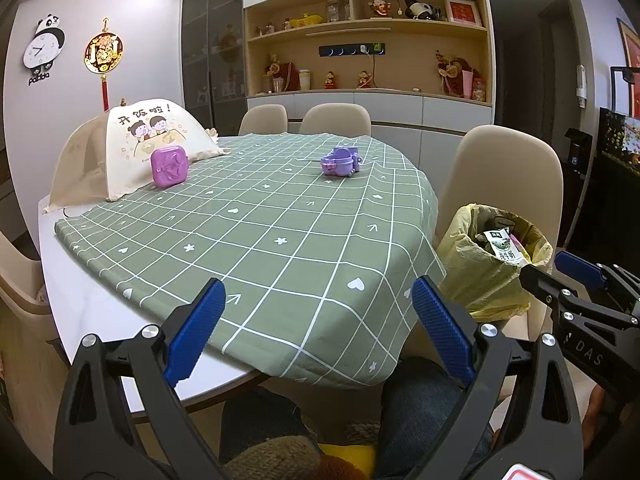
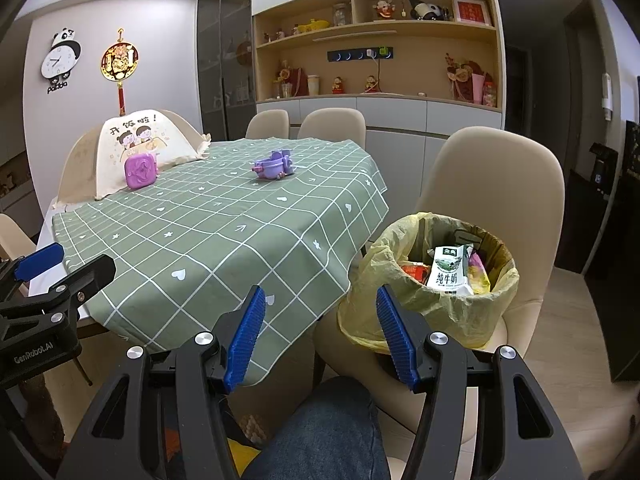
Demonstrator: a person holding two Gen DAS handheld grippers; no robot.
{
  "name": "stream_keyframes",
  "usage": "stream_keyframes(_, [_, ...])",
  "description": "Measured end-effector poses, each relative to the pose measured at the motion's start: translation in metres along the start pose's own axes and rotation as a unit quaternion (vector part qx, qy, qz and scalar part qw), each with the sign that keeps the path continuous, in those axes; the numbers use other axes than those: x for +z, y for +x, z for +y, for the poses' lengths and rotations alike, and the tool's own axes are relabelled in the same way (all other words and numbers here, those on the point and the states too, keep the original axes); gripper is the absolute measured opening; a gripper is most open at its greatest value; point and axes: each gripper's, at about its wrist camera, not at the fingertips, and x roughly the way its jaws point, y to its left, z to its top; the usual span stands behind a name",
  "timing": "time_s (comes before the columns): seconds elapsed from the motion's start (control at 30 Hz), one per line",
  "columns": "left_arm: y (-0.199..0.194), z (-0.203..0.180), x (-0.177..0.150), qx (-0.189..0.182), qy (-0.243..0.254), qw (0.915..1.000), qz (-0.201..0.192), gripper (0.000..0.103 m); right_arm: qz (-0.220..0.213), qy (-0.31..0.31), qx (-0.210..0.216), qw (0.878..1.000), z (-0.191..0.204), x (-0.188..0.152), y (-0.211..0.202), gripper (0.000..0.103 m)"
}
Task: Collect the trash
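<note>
A bin lined with a yellow bag [image 2: 404, 304] [image 1: 472, 264] stands on a beige chair right of the table. Inside it lie a white milk carton [image 2: 448, 270] [image 1: 504, 246] and other wrappers. My right gripper [image 2: 320, 332] hangs open and empty at the table's near corner, left of the bin. My left gripper [image 1: 316, 320] is also open and empty, above the near edge of the green checked tablecloth [image 1: 280, 232] [image 2: 224, 224]. Each gripper shows at the edge of the other's view, the right gripper [image 1: 560, 270] beside the bin, the left gripper [image 2: 66, 260] over the cloth.
On the cloth sit a purple square box [image 1: 169, 166] [image 2: 140, 171] and a purple toy [image 1: 340, 162] [image 2: 274, 166]. A folding food cover [image 1: 132, 148] stands at the far left. Beige chairs [image 2: 496, 184] ring the table. A person's jeans-clad legs [image 2: 328, 432] are below the grippers.
</note>
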Motion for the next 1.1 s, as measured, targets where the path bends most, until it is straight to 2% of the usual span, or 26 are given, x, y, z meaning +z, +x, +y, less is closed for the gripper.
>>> stream_keyframes(1.1, [0.0003,-0.0023,0.0002,-0.004,0.004,1.0,0.001,0.09,0.0,0.003,0.0,1.0,0.0019,0.0,-0.0008,0.055])
